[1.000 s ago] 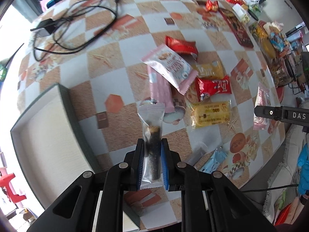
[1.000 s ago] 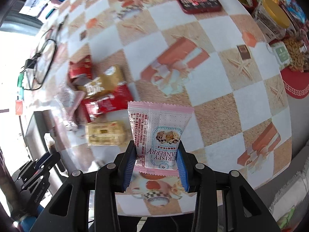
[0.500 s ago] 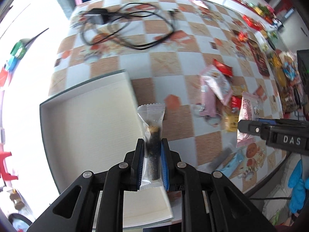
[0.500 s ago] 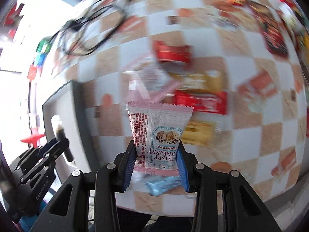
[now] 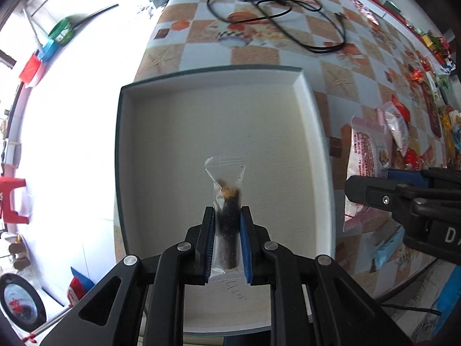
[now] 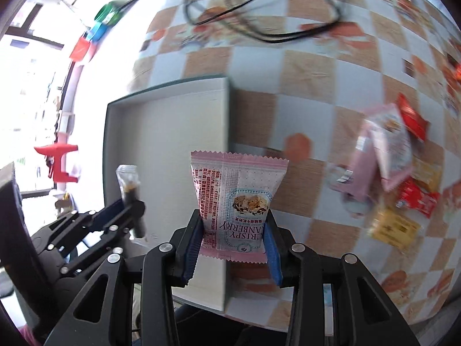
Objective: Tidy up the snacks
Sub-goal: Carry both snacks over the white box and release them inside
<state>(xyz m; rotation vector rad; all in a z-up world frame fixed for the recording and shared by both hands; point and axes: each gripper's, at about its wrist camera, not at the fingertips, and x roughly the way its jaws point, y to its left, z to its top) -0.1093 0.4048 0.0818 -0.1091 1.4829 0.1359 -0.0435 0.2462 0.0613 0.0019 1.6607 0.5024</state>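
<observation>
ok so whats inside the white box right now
Nothing lies in the white box; its floor looks bare. The left gripper holds a clear-wrapped dark snack stick above it, hiding a strip of floor. The near edge sits behind the gripper body.

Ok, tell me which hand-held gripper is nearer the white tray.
Left. The left hand-held gripper is directly over the white tray; the right hand-held gripper is at the tray's right edge, over its rim and the table.
</observation>
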